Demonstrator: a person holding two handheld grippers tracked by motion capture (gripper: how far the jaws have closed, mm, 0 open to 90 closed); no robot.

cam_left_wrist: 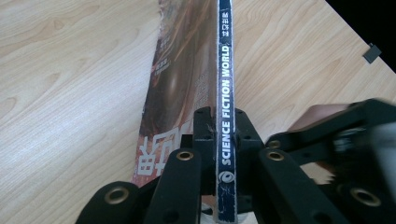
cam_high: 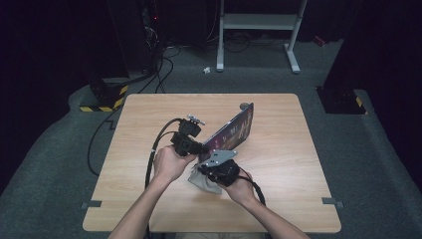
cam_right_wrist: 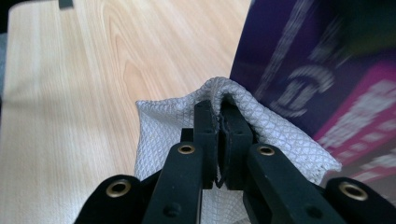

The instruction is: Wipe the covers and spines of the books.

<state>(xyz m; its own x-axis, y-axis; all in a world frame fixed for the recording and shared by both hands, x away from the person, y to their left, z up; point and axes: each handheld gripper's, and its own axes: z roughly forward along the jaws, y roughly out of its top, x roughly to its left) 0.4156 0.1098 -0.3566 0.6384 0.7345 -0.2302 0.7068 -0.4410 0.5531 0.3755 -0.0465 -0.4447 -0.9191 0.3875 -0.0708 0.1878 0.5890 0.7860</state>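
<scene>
While the left tool [cam_high: 195,147] clamps the spine of the magazine [cam_high: 234,128], the magazine stands on edge near the middle of the table [cam_high: 278,164], tilted, running from the tools toward the far right. Left gripper view: both jaws pressed against the dark blue spine of the magazine [cam_left_wrist: 226,93], lettered "SCIENCE FICTION WORLD"; cover falls away to the left over the wood grain. Right tool [cam_high: 219,172] sits just near of the magazine's near end, jaws closed on a fold of grey cloth [cam_high: 201,180]. Right gripper view: the cloth [cam_right_wrist: 173,126] bunches up over the jaw tips, its weave a fine diamond mesh, and touches the purple cover [cam_right_wrist: 317,70] at right. Both hands [cam_high: 171,163] close together, near centre.
</scene>
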